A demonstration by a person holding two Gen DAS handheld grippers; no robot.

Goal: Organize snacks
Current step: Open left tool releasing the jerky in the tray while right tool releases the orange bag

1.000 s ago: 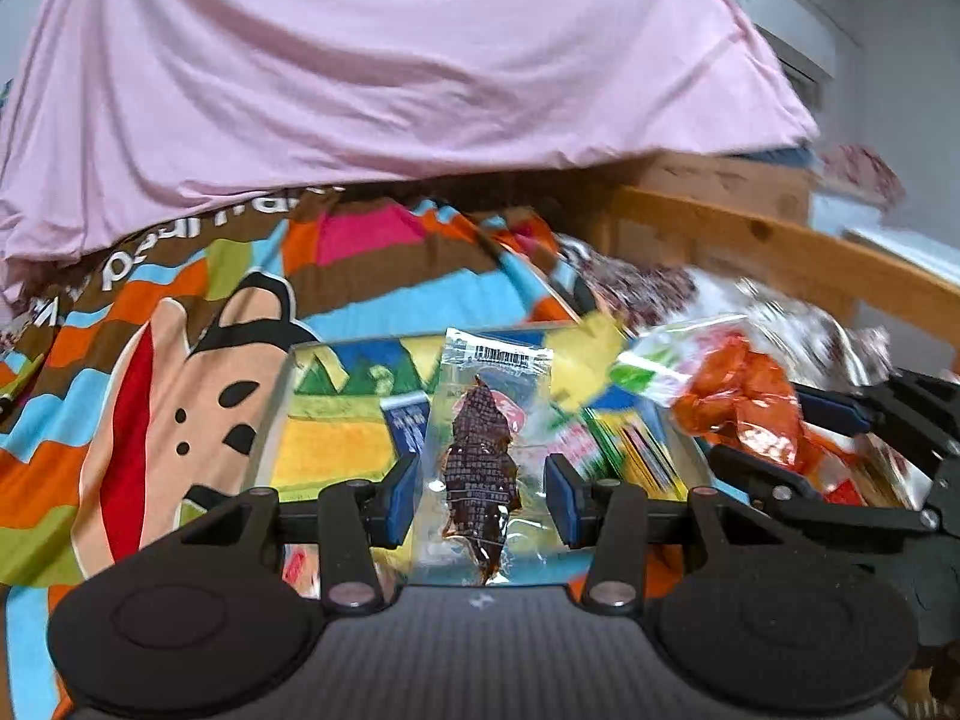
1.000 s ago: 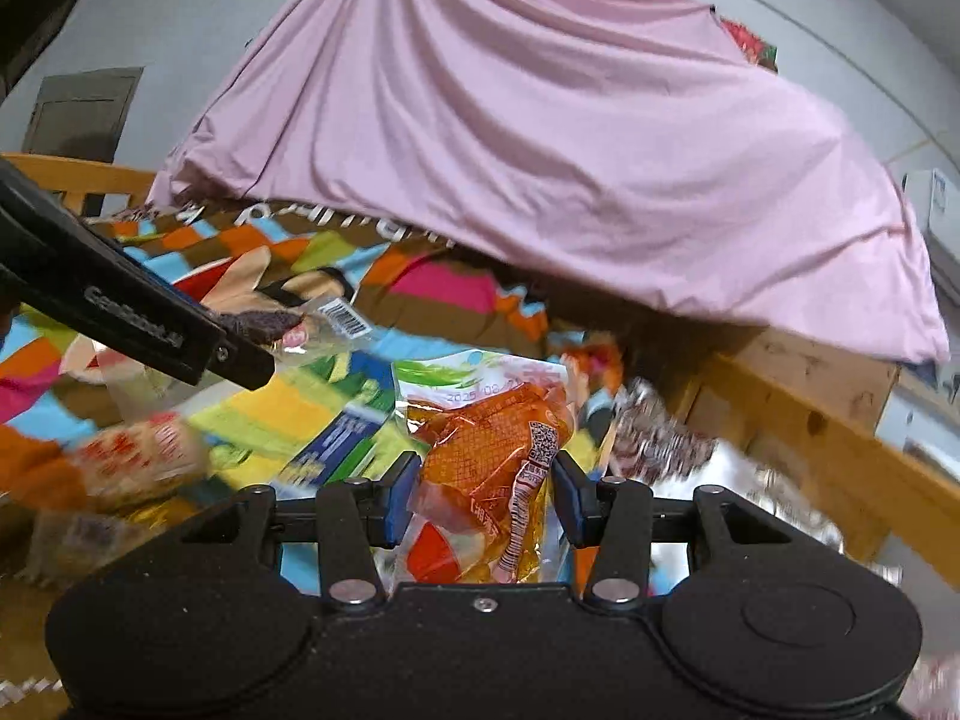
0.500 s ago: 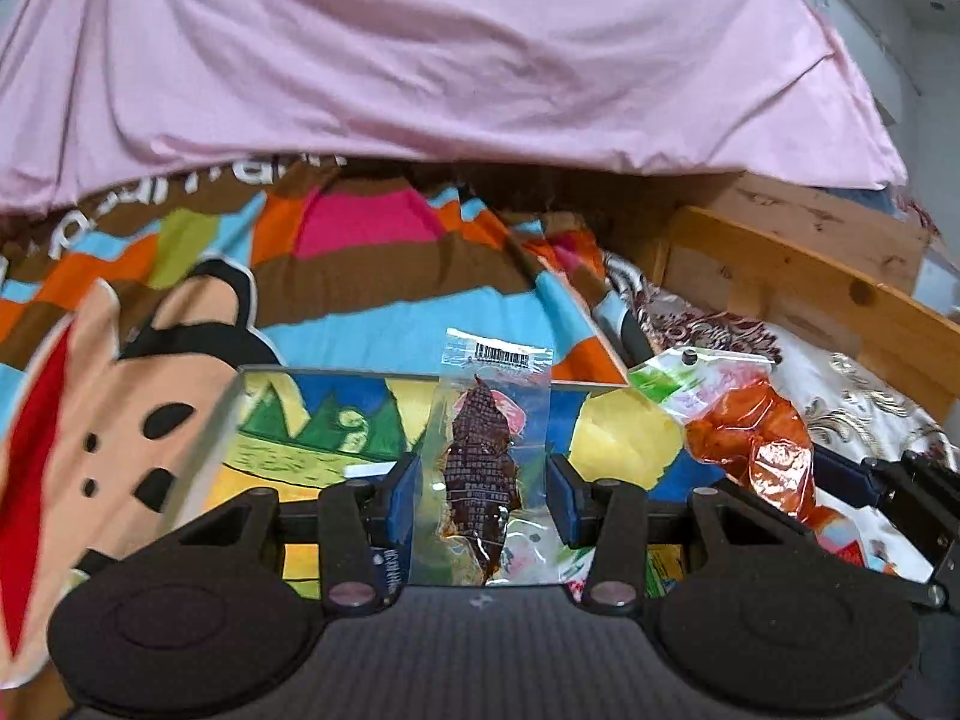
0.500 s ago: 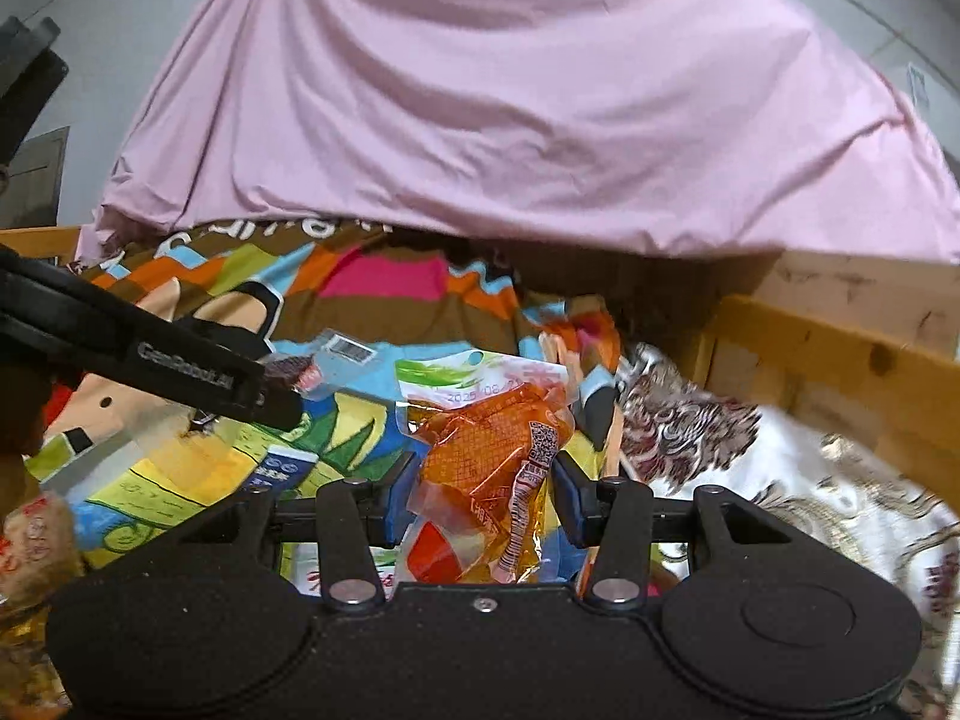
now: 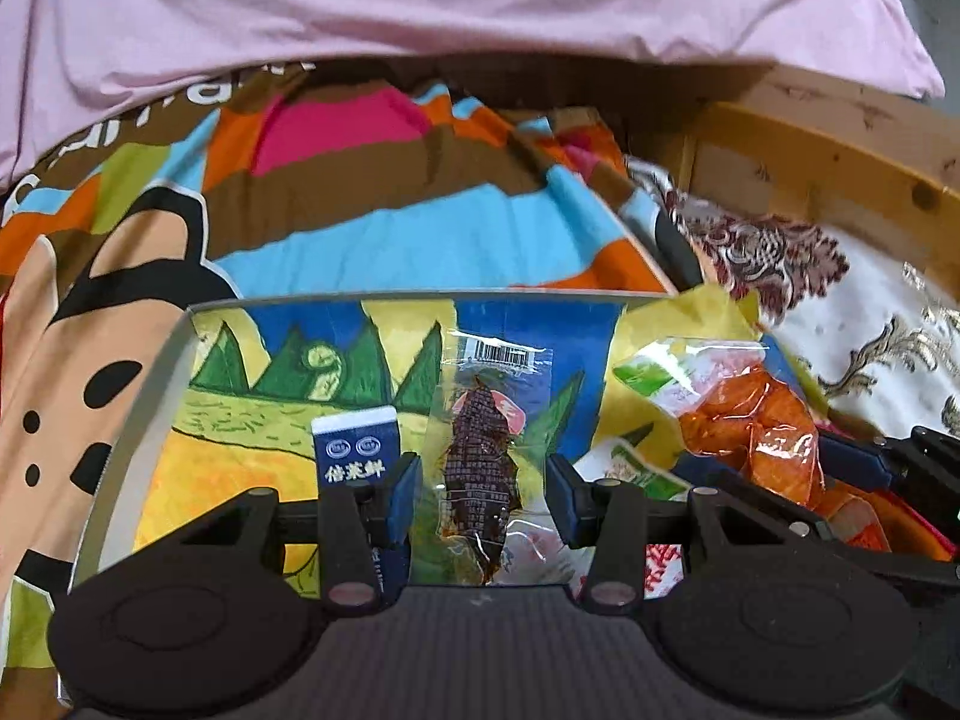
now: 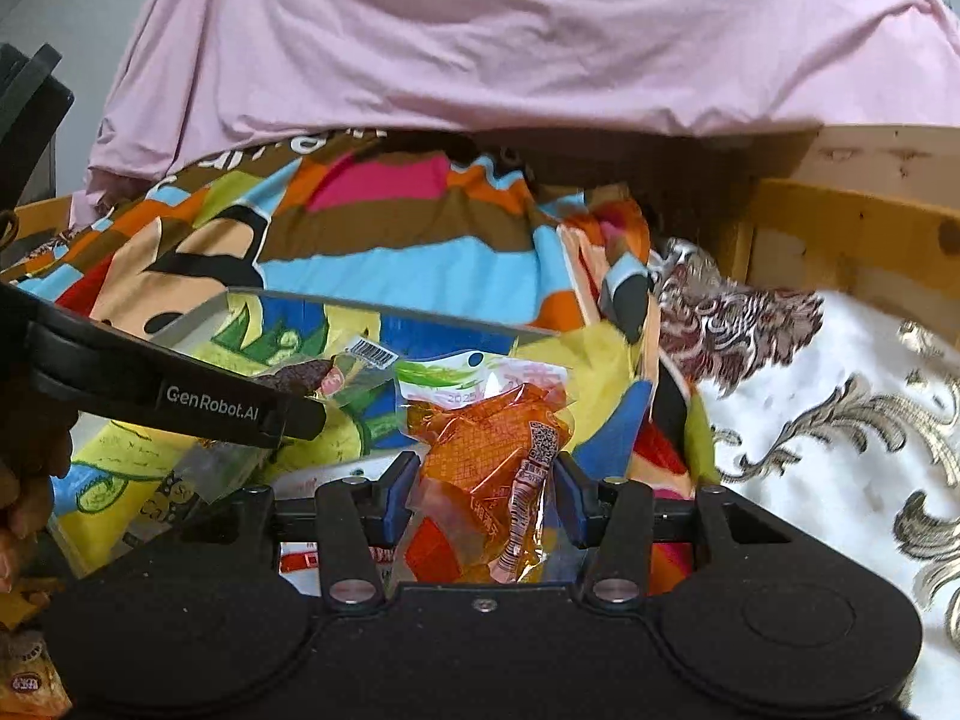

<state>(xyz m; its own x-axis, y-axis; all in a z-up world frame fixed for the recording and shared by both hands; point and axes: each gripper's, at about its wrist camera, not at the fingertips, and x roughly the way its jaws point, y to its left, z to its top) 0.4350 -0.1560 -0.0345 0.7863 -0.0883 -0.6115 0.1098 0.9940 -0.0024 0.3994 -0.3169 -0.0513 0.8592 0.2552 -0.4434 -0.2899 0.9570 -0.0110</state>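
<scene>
Gripping a dark jerky packet (image 5: 480,468), left tool (image 5: 480,495) — right tool (image 6: 485,495) clamps orange snack bag (image 6: 489,456)

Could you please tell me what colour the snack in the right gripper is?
Orange snack; right wrist view shows it best.

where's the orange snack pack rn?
Orange pack sits between the right gripper's fingers, over the tray's right end; in the left wrist view it's right of the dark jerky pack.

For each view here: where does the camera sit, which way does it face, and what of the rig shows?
Left wrist: on the left gripper, tilted down at the tray; holds the dark snack packet.
Right wrist: on the right gripper, holds the orange snack packet; left gripper crosses left.
Shared: tray, both packets, pink sheet.
</scene>
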